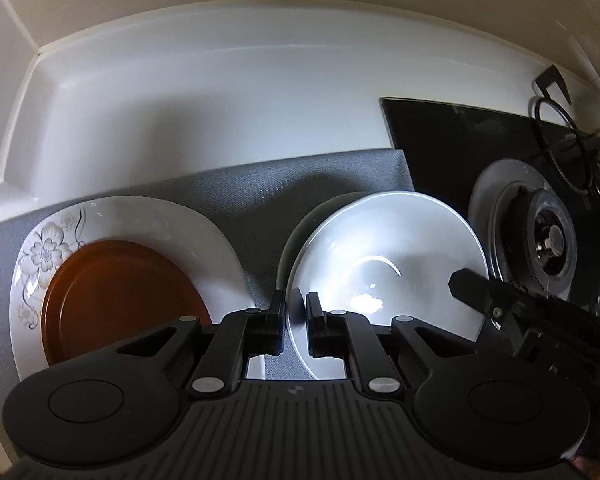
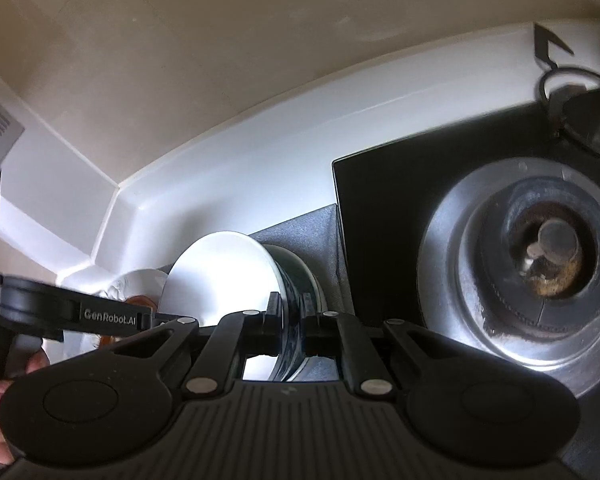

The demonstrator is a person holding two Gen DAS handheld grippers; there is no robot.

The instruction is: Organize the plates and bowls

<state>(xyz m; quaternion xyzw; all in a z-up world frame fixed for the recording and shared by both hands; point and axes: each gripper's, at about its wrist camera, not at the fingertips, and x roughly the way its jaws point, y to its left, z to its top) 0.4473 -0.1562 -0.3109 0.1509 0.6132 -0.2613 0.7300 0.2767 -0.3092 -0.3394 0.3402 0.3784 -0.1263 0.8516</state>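
A white bowl (image 1: 384, 256) with a dark green outside stands tilted above the grey mat (image 1: 236, 196). My left gripper (image 1: 294, 308) is shut on its near left rim. My right gripper (image 2: 290, 312) is shut on the bowl's right rim; the bowl (image 2: 224, 276) shows edge-on there, with its dark patterned wall between the jaws. The right gripper's body (image 1: 532, 316) shows at the bowl's right side. A brown plate (image 1: 116, 300) lies on a white flowered plate (image 1: 140, 216) on the mat at left.
A black glass hob (image 1: 440, 140) with a gas burner (image 1: 548, 240) lies right of the mat; the burner (image 2: 548, 256) is close beside the right gripper. A white backsplash (image 1: 220, 100) runs behind. A black wire stand (image 1: 560, 128) sits at the far right.
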